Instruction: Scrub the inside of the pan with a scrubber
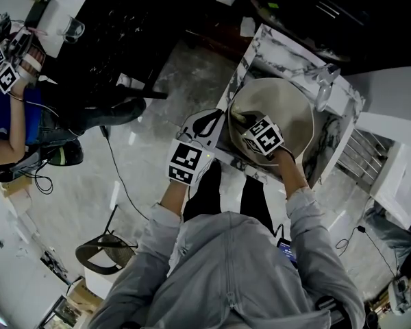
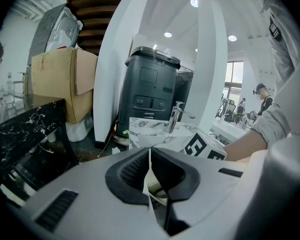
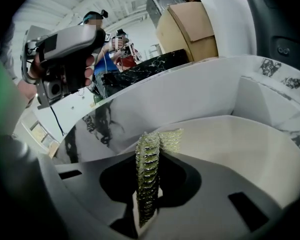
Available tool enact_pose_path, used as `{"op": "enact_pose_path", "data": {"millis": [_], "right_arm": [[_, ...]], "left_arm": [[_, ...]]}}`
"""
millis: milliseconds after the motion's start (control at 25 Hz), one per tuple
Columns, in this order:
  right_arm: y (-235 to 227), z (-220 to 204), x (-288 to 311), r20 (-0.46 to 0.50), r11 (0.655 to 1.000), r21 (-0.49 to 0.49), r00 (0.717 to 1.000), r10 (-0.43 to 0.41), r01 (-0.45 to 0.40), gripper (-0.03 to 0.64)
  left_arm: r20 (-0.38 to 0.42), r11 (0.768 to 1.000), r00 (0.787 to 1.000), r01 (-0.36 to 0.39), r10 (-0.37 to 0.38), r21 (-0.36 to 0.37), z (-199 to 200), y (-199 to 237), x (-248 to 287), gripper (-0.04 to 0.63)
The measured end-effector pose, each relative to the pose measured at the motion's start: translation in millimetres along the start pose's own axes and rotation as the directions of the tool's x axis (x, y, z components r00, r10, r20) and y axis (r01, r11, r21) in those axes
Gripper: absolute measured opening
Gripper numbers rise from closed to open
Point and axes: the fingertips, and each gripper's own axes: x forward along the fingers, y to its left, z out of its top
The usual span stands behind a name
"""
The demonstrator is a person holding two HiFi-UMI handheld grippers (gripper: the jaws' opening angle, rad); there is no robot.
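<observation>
At a marble counter (image 1: pixel 277 46), a person in a grey hoodie (image 1: pixel 226 266) bends over the work w/ a gripper in each hand. Beyond the counter, the L gripper view shows a dark grey bin (image 2: pixel 150 91) and, to its left, a cardboard box (image 2: pixel 60 81). A 2nd person in blue (image 1: pixel 14 115) stands well apart at the far side of the room, holding another marker-cube rig. A wide cream pan (image 1: pixel 291 98) sits at the counter, near the faucet (image 1: pixel 325 81). The L claw (image 2: pixel 151 176) is at the pan's left edge, jaws narrowed to a slit on a thin pale edge, apparently the pan's rim. The R claw (image 3: pixel 149 196) is down inside the pan, jaws pinched tight on a yellow-green mesh scrubber (image 3: pixel 148 159). The scrubber's far end sticks out past the jaw tips and appears to rest on the pan's cream inner surface.
</observation>
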Motion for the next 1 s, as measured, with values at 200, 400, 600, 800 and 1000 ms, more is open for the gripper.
{"op": "enact_pose_path", "data": {"millis": [200,400,600,800,1000], "right_arm": [[17,-8,-6,-0.007,0.992,-0.029,0.992,0.122,-0.122,0.083],[37,-22,-15,-0.054,0.962,-0.023,0.961,0.270,-0.272,0.083],[55,-37,-29,-0.106,0.913,0.003,0.908,0.406,-0.408,0.083],[67,-53,-44,-0.197,0.868,0.031,0.849,0.491,-0.495,0.083],[72,-64,-53,-0.270,0.844,0.082,0.803,0.531,-0.530,0.083]], "left_arm": [[-0.007,1.000,1.000,0.002,-0.002,0.003,0,-2,3,0.031],[0.001,1.000,1.000,0.004,-0.004,0.006,1,-5,4,0.031],[-0.001,1.000,1.000,0.003,-0.003,0.003,1,-8,3,0.031],[-0.005,1.000,1.000,0.007,-0.007,0.004,3,-13,4,0.031],[0.000,1.000,1.000,0.013,-0.013,0.006,6,-20,4,0.031]]}}
